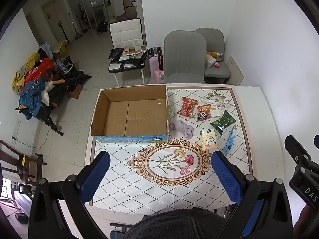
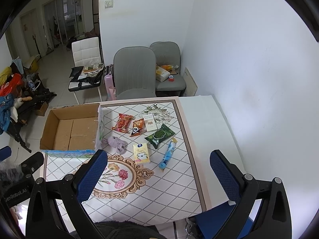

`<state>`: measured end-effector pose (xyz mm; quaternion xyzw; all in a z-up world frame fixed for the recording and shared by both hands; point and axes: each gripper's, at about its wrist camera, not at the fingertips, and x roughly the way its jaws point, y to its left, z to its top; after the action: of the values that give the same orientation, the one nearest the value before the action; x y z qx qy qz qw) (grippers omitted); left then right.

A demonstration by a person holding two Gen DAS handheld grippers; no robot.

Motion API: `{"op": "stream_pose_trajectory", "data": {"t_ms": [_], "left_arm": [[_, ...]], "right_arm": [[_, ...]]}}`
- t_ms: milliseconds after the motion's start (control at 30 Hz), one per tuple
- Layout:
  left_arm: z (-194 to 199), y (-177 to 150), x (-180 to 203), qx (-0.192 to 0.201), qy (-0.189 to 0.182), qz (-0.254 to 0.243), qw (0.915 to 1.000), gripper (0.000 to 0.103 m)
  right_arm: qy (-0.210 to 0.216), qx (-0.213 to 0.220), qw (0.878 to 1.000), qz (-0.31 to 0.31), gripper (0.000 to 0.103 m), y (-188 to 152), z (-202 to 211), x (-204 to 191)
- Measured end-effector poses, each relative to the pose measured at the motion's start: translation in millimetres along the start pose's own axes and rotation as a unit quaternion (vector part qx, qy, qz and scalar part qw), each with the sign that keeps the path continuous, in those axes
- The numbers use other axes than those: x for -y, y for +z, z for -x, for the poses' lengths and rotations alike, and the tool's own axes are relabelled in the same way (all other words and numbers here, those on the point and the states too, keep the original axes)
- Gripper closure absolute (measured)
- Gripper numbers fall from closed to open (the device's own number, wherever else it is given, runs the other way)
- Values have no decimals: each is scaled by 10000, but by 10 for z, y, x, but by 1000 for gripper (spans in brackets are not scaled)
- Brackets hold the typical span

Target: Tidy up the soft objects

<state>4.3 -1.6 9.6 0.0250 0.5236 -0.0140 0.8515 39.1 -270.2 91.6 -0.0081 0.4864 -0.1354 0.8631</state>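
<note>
An empty cardboard box (image 1: 137,117) (image 2: 73,131) stands on the table's left. To its right lie a lilac cloth bundle (image 1: 184,128) (image 2: 117,143), a yellow tissue pack (image 1: 208,139) (image 2: 142,153), a green wipes pack (image 1: 223,121) (image 2: 159,135), a blue sachet (image 1: 229,141) (image 2: 167,155), a red snack bag (image 1: 187,107) (image 2: 122,123), an orange panda snack bag (image 1: 203,112) (image 2: 137,127) and a white packet (image 1: 214,108) (image 2: 150,124). My left gripper (image 1: 160,176) is open and empty above the table's near edge. My right gripper (image 2: 159,176) is open and empty, also above the near edge.
The table carries a diamond-pattern cloth (image 1: 175,195) (image 2: 151,197) with a floral medallion. Two grey chairs (image 1: 184,56) (image 2: 134,71) stand behind the table, by the white wall on the right. A white chair (image 1: 126,39), a pink suitcase (image 1: 155,63) and floor clutter (image 1: 37,83) lie beyond.
</note>
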Motion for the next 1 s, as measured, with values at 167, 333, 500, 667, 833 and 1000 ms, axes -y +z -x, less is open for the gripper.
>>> {"op": "stream_pose_trajectory", "data": {"t_ms": [167, 333, 500, 667, 833, 1000], "left_arm": [[-4, 5, -2, 8, -14, -5, 10000, 0], [-3, 1, -6, 9, -31, 1, 10000, 0], [-11, 0, -7, 5, -16, -8, 10000, 0], [-12, 0, -5, 2, -17, -14, 10000, 0], [-15, -9, -12, 3, -19, -12, 10000, 0], [-14, -6, -14, 0, -23, -18, 10000, 0]], "right_arm": [[-17, -15, 10000, 4, 0, 12, -14, -1], [-51, -16, 10000, 34, 0, 17, -28, -16], [-61, -23, 9999, 101, 0, 5, -24, -64], [-46, -31, 9999, 103, 0, 8, -30, -81], [-34, -28, 9999, 94, 0, 18, -30, -83], [-39, -22, 10000, 86, 0, 32, -40, -78]]}}
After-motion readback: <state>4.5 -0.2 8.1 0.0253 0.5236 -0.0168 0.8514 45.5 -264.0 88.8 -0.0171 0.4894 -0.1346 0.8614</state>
